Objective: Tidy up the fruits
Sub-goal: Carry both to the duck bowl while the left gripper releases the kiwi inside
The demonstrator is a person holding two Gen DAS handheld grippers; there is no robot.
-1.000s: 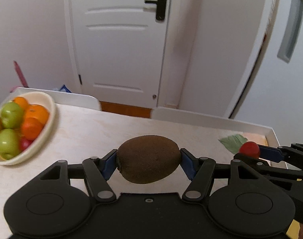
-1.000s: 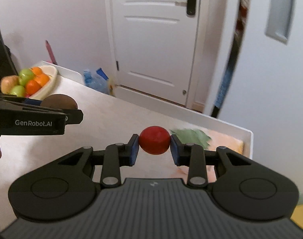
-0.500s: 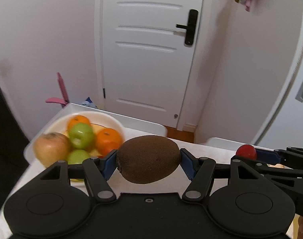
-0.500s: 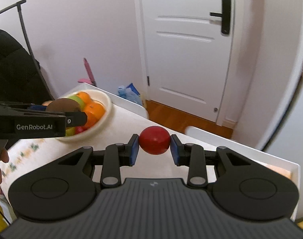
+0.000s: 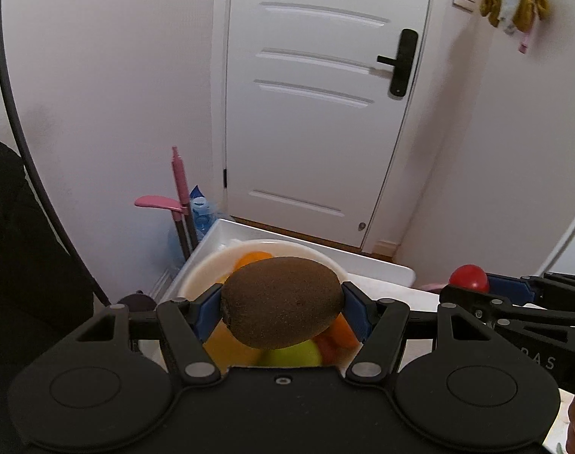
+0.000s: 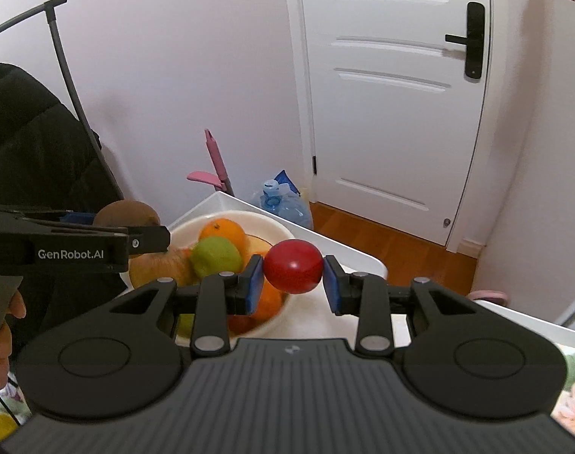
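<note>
Left wrist view: kiwi (image 5: 281,302) clamped lengthwise between the blue pads (image 5: 208,312) of the left gripper (image 5: 281,308), carried clear above the bowl (image 5: 196,276). Broad ends against the pads, so likely little risk of rolling out. Beneath it, blurred orange and green fruit fills the bowl. At the right edge, the right gripper (image 5: 476,283) reaches in alongside, closed on a small red fruit (image 5: 468,278).

Right wrist view: same red fruit (image 6: 293,270) pinched at its middle between narrow-set pads (image 6: 255,283), hanging just over the near rim of the bowl (image 6: 272,227). Left gripper (image 6: 143,236) enters from the left with the kiwi (image 6: 126,213) above the bowl's far-left side. Inside the bowl: an orange (image 6: 223,232), a green apple (image 6: 215,257), a tan apple (image 6: 158,268), more orange fruit lower down. Bowl stands on a white table (image 6: 363,261) near its corner, with a door (image 6: 393,94) and a water jug (image 6: 287,202) behind.

Both loads appear positioned for dropping: grippers tilted downward, side by side but apart, presumably so neither blocks the other. Bowl already heaped, so release probably wants a low spot or a gentle set-down, lest the round red fruit roll off the pile and over the rim. Kiwi, being flatter, seems likelier to settle.
</note>
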